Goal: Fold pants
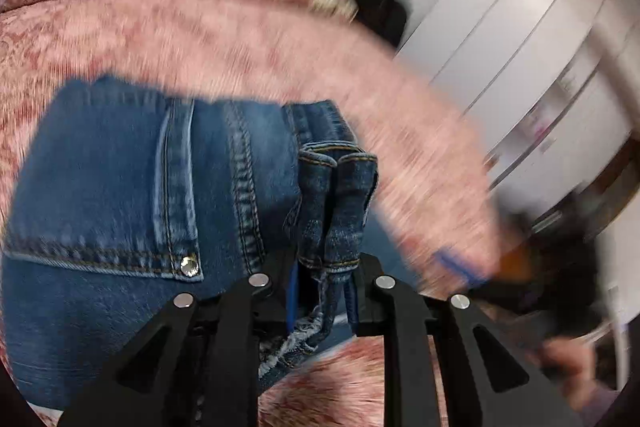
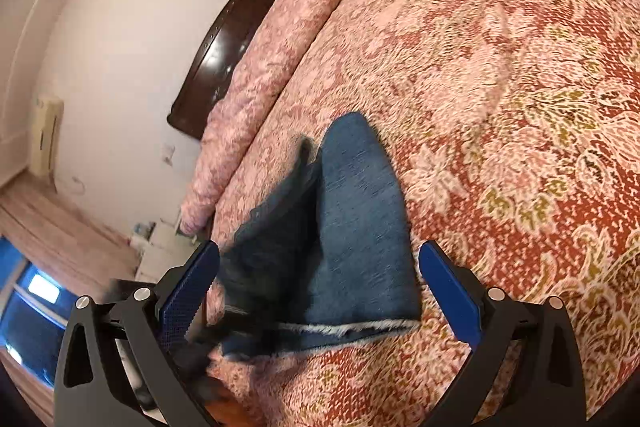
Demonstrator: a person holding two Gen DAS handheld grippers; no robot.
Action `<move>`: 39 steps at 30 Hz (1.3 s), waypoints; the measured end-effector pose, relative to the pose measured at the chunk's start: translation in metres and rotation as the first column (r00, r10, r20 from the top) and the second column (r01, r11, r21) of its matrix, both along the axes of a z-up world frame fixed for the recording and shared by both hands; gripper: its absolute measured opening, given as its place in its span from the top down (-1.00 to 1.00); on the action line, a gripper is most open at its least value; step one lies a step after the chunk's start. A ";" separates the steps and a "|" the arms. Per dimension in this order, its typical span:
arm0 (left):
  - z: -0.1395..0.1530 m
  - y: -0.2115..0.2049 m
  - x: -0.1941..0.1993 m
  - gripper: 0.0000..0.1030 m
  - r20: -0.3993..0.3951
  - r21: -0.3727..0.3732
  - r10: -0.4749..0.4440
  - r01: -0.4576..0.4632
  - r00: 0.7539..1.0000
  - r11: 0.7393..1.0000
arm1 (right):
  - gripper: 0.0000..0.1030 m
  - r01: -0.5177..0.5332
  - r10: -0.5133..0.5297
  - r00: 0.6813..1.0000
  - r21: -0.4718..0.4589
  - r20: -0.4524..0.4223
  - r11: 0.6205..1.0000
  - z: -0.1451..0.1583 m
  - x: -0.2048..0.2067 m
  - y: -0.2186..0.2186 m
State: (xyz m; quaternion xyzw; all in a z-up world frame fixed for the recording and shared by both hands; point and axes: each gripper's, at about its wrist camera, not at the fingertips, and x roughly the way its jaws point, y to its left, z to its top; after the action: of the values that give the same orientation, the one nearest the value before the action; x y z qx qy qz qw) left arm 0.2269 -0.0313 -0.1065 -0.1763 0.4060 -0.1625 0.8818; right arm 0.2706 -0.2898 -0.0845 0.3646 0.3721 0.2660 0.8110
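Between left gripper (image 1: 322,291) fingers, jeans (image 1: 120,195) hems.

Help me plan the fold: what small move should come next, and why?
Probably close the right gripper on the frayed hem of the jeans lying between its open fingers on the bedspread. The left gripper already clamps bunched denim, so both ends could then lift together.

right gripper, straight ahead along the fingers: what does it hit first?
Probably the jeans: the right gripper is open with the denim fold lying between its fingers. Past that, the bedspread. Depth is unclear.
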 end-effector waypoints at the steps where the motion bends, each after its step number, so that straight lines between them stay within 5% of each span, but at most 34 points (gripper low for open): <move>1: -0.005 -0.009 -0.001 0.56 -0.012 0.040 -0.007 0.008 1.000 0.999 | -0.92 0.001 -0.001 1.000 0.017 -0.004 1.000 -0.002 0.001 -0.002; 2: -0.001 -0.018 -0.004 0.39 0.005 0.078 -0.017 0.016 1.000 0.997 | -0.92 0.002 -0.001 1.000 0.033 -0.010 0.999 -0.004 0.002 -0.003; 4: 0.010 -0.029 -0.010 -0.59 0.009 0.053 -0.072 0.071 0.997 0.996 | -0.92 0.003 -0.002 1.000 0.053 -0.023 0.999 -0.007 0.003 -0.004; 8: 0.049 -0.031 -0.046 -0.69 0.110 0.121 -0.157 0.144 0.981 0.982 | -0.92 -0.032 0.034 0.999 0.108 -0.015 0.994 -0.007 0.001 -0.004; 10: 0.065 -0.010 -0.065 -0.94 0.163 0.172 -0.123 0.095 0.979 0.980 | -0.92 -0.066 0.071 0.997 0.145 -0.028 0.987 -0.006 0.002 0.000; 12: 0.071 0.029 -0.085 -0.96 0.203 0.175 -0.031 -0.005 0.979 0.984 | -0.92 -0.073 0.080 0.995 0.117 -0.052 0.990 -0.005 0.006 0.006; 15: 0.054 0.106 -0.091 -0.96 0.141 0.126 0.202 -0.220 0.969 0.967 | -0.92 -0.108 0.111 0.992 0.048 -0.057 0.993 0.004 0.010 0.024; 20: 0.002 0.197 -0.106 -0.95 -0.037 -0.034 0.498 -0.499 0.867 0.866 | -0.92 -0.115 0.108 0.992 -0.111 -0.065 0.987 0.022 0.032 0.055; 23: -0.004 0.200 -0.105 -0.95 -0.046 -0.059 0.512 -0.514 0.858 0.856 | -0.92 -0.093 0.079 0.993 -0.170 -0.089 0.981 0.021 0.052 0.065; 26: -0.003 0.188 -0.098 -0.95 -0.042 0.032 0.492 -0.491 0.870 0.871 | -0.84 -0.119 0.086 0.987 -0.252 -0.138 0.960 0.012 0.068 0.078; 28: -0.003 0.185 -0.096 -0.96 -0.041 0.040 0.493 -0.492 0.869 0.870 | -0.30 -0.145 0.106 0.982 -0.268 -0.153 0.953 0.005 0.068 0.084; 30: -0.006 0.191 -0.094 -0.96 -0.046 0.024 0.495 -0.494 0.868 0.869 | -0.05 -0.165 0.120 0.980 -0.321 -0.156 0.932 0.003 0.067 0.091; 32: -0.007 0.193 -0.090 -0.96 -0.050 0.012 0.498 -0.499 0.865 0.867 | -0.01 -0.165 0.118 0.980 -0.324 -0.162 0.932 0.001 0.063 0.092; 35: -0.008 0.194 -0.090 -0.96 -0.052 0.019 0.500 -0.499 0.865 0.866 | 0.78 -0.192 0.155 0.978 -0.320 -0.136 0.928 0.004 0.057 0.094; 39: -0.013 0.194 -0.080 -0.96 -0.053 0.018 0.501 -0.501 0.864 0.865 | 0.89 -0.236 0.207 0.971 -0.376 -0.118 0.896 0.009 0.053 0.106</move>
State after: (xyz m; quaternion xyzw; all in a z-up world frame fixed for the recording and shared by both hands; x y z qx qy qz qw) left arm 0.1474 0.1630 -0.1192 -0.2786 0.3713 0.0777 0.8823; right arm 0.3234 -0.1843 -0.0758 0.1620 0.4866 0.2639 0.8169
